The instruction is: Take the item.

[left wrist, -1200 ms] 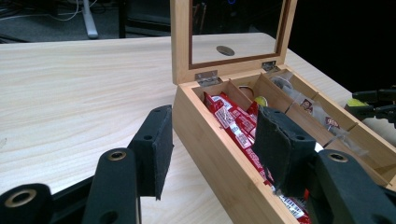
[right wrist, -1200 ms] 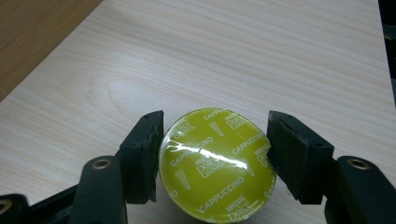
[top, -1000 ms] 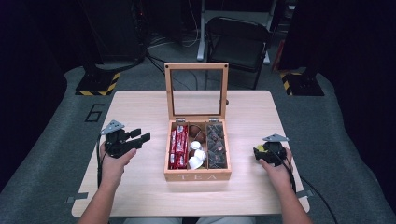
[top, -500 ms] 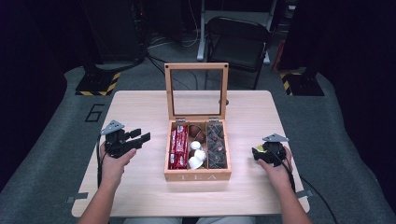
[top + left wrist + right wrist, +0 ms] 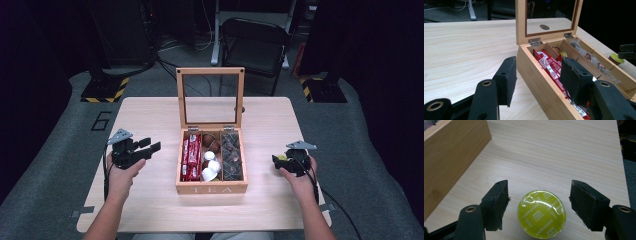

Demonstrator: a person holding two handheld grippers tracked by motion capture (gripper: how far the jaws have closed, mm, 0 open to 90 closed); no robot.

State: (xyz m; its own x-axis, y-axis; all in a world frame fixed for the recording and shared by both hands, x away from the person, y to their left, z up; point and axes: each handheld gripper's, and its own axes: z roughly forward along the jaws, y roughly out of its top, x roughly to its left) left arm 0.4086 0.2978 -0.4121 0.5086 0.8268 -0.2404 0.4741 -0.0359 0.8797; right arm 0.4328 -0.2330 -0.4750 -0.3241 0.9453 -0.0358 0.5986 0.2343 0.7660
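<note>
A wooden tea box (image 5: 211,189) stands mid-table with its glass lid (image 5: 210,71) upright. It holds red sachets (image 5: 191,156), white capsules (image 5: 210,167) and dark tea bags (image 5: 232,155). My left gripper (image 5: 150,146) hovers open to the left of the box with nothing held; in the left gripper view its jaws (image 5: 537,72) frame the box wall (image 5: 536,82). Right of the box, my right gripper (image 5: 278,161) straddles a yellow-green-lidded capsule (image 5: 541,214) standing on the table. Its jaws (image 5: 539,192) have just been opening, and the pads (image 5: 499,200) stand clear of the capsule.
The table edge (image 5: 200,227) runs close to the person's body. A folding chair (image 5: 255,45) and dark stands sit behind the table. Bare wood (image 5: 150,115) lies left of and behind the box.
The right gripper's jaws stand a little wider around the capsule than a second ago. Both hands and the box stay where they were.
</note>
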